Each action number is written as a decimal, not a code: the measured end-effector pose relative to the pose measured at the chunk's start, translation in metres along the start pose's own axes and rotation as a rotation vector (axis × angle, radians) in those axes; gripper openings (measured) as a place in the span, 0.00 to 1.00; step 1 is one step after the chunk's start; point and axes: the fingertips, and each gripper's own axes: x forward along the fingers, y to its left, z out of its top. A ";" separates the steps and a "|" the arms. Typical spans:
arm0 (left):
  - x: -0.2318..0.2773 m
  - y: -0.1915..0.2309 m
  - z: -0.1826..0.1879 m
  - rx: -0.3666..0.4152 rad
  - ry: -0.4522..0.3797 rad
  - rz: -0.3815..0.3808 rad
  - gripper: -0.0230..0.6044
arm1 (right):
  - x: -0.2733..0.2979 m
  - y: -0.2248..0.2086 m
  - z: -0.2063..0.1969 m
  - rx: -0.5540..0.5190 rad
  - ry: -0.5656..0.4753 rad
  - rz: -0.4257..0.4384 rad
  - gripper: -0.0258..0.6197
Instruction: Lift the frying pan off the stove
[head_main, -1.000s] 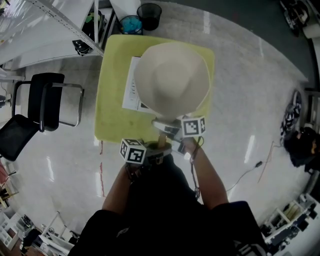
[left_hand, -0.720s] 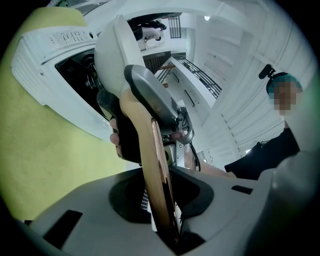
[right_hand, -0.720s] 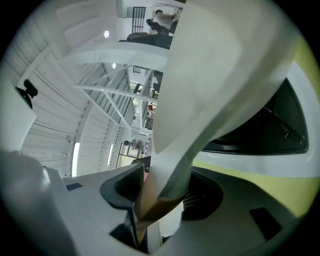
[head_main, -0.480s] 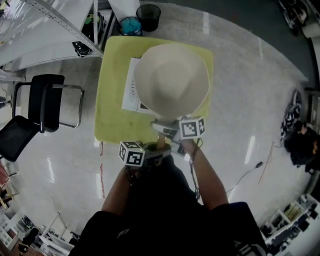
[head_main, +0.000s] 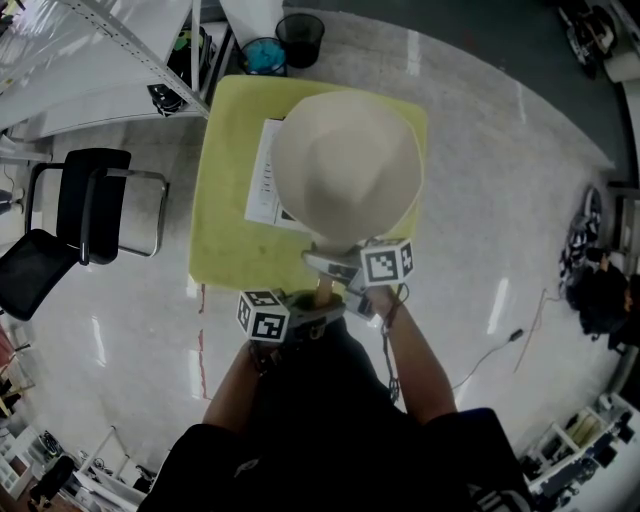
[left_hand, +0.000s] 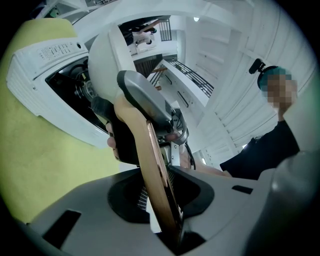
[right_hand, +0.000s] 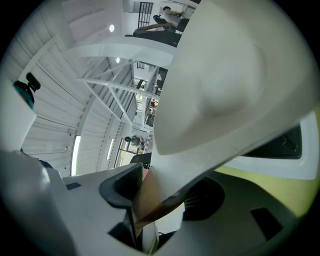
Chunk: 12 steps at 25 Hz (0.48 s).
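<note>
Frying pan (head_main: 345, 165): handle (left_hand: 150, 165) ran forward from left gripper (left_hand: 165, 220), fingers pinching it; right gripper (right_hand: 160, 200), fingers opening around the handle, sat nearer the pan.

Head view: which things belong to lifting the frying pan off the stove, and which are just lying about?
Job: frying pan, stove, left gripper clamped on the handle, right gripper, jaws opening with the handle between them.
Lying about: black chair, teal bin, black bin, floor cable.
</note>
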 end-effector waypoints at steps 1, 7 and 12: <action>0.000 -0.004 0.001 0.004 0.000 -0.006 0.25 | -0.001 0.003 0.001 -0.007 0.002 -0.002 0.40; 0.001 -0.032 0.007 0.045 0.000 -0.026 0.25 | -0.014 0.030 0.005 -0.044 0.005 -0.017 0.41; 0.004 -0.062 0.010 0.102 -0.017 -0.049 0.26 | -0.028 0.061 0.008 -0.092 0.003 -0.018 0.41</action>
